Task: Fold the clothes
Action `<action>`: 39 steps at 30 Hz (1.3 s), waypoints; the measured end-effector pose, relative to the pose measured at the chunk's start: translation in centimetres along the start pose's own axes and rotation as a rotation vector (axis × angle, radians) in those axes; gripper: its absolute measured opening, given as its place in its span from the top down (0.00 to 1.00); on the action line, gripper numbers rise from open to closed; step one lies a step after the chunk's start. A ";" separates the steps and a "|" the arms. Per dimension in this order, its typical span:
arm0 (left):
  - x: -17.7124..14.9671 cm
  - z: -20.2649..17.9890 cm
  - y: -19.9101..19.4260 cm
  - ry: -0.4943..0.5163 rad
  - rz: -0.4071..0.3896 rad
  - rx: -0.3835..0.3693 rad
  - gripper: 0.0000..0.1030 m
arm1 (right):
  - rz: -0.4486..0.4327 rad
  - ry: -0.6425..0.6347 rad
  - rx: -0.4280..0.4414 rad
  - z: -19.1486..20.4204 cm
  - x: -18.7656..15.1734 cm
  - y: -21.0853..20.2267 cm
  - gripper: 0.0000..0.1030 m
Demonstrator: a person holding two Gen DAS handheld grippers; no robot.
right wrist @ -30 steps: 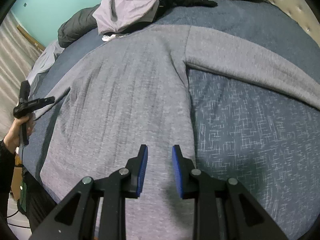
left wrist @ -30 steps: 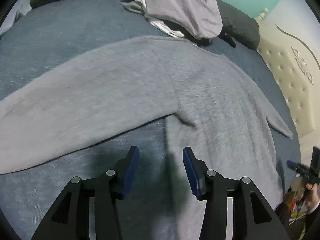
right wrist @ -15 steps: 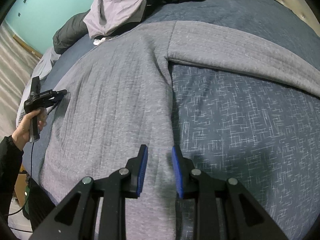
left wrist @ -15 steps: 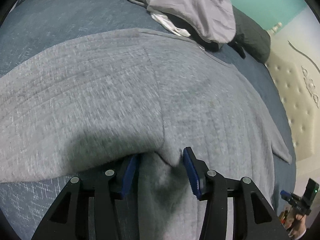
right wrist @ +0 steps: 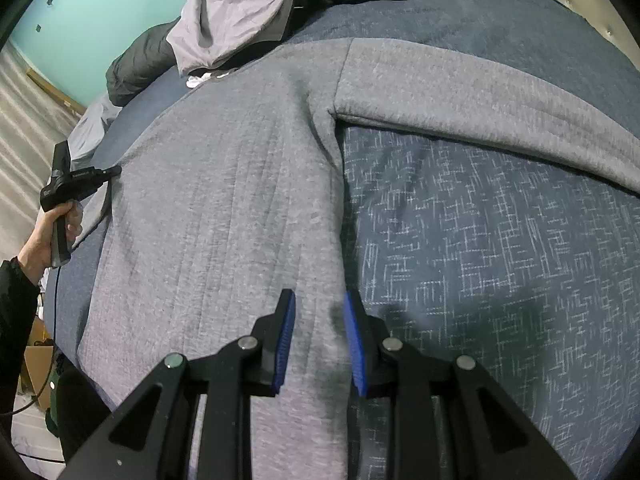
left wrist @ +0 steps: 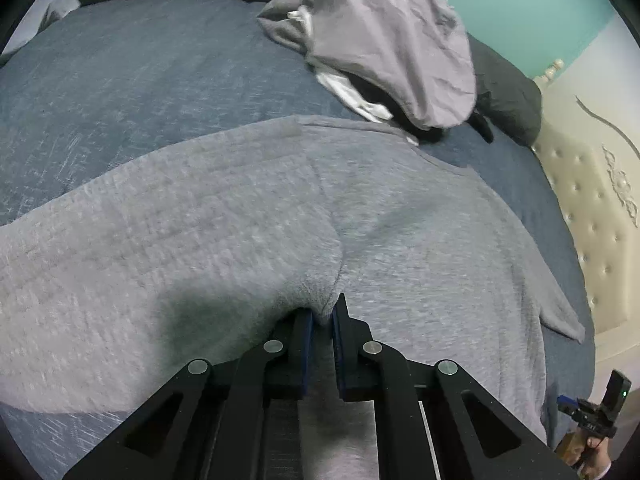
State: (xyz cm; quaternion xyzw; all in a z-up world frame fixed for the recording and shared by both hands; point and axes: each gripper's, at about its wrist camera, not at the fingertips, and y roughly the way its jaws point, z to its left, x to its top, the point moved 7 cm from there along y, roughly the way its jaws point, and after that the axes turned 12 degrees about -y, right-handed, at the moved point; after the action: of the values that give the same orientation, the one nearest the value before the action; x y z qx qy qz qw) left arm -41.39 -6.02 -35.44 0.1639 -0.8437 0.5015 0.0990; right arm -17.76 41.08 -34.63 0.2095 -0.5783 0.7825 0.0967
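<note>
Left wrist view is showing the left gripper (left wrist: 321,312) closing its jaws on a raised fold of the grey sweater (left wrist: 420,248), pinched where the sleeve meets the body; the pads are pressing cloth between them. That sweater is lying spread flat across the blue bedspread (left wrist: 120,80), and everything else is placing itself around it. Beyond its far edge a pile of loose clothes (left wrist: 392,40) is sitting, just touching the sweater's upper edge, with a dark pillow (left wrist: 508,96) behind the pile. To the right of the sweater a strip of bedspread is running along the cream tufted headboard (left wrist: 592,216). Left of the sweater, bare bedspread is stretching wide.

Right wrist view is showing the right gripper (right wrist: 319,312) hovering with its jaws narrowly parted astride the sweater's side edge, one pad over the grey cloth and the other over the bedspread, gripping nothing. To the right of that edge the patterned bedspread is lying bare below the outstretched sleeve (right wrist: 480,96). At the sweater's far left, the person's hand (right wrist: 52,236) is gripping the other tool's handle.

The sweater is looking ribbed and heathered, its body smooth apart from the bunched fold.
</note>
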 end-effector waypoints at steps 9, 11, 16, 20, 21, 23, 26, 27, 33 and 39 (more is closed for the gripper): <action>-0.7 0.2 1.6 0.006 0.042 -0.006 0.86 | 0.029 -0.002 0.001 0.1 -0.4 0.1 0.72; -1.1 0.1 1.5 0.023 0.050 0.003 0.74 | 0.039 -0.009 0.002 0.3 -0.5 0.1 0.62; -2.4 0.6 -0.4 0.084 0.059 0.020 0.68 | 0.060 -0.014 0.003 0.4 -1.1 0.5 0.60; -3.9 1.3 -2.6 0.110 0.080 0.017 0.65 | 0.067 0.010 -0.002 -0.1 -1.6 0.3 0.60; -4.4 1.4 -3.2 0.123 0.088 0.023 0.65 | 0.069 0.014 -0.001 -0.1 -1.8 0.1 0.60; -5.6 1.5 -4.5 0.152 0.103 0.033 0.64 | 0.074 0.018 -0.003 -0.1 -2.2 -0.2 0.60; -8.2 1.4 -6.5 0.185 0.130 0.031 0.64 | 0.088 0.004 -0.020 0.4 -2.8 -0.7 0.60; -9.0 1.3 -7.0 0.194 0.140 0.030 0.64 | 0.090 0.003 -0.023 0.6 -3.0 -0.9 0.60; -15.5 1.2 -8.3 0.250 0.235 0.052 0.57 | 0.136 -0.029 -0.037 2.1 -5.1 -1.4 0.60; -21.3 1.7 -8.7 0.286 0.321 0.077 0.56 | 0.175 -0.053 -0.033 3.2 -6.8 -1.4 0.60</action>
State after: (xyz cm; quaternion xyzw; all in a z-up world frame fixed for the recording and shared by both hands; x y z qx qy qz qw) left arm -18.41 -7.58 -36.25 -0.0418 -0.8166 0.5607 0.1301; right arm -10.44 39.09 -35.57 0.1772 -0.6097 0.7724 0.0161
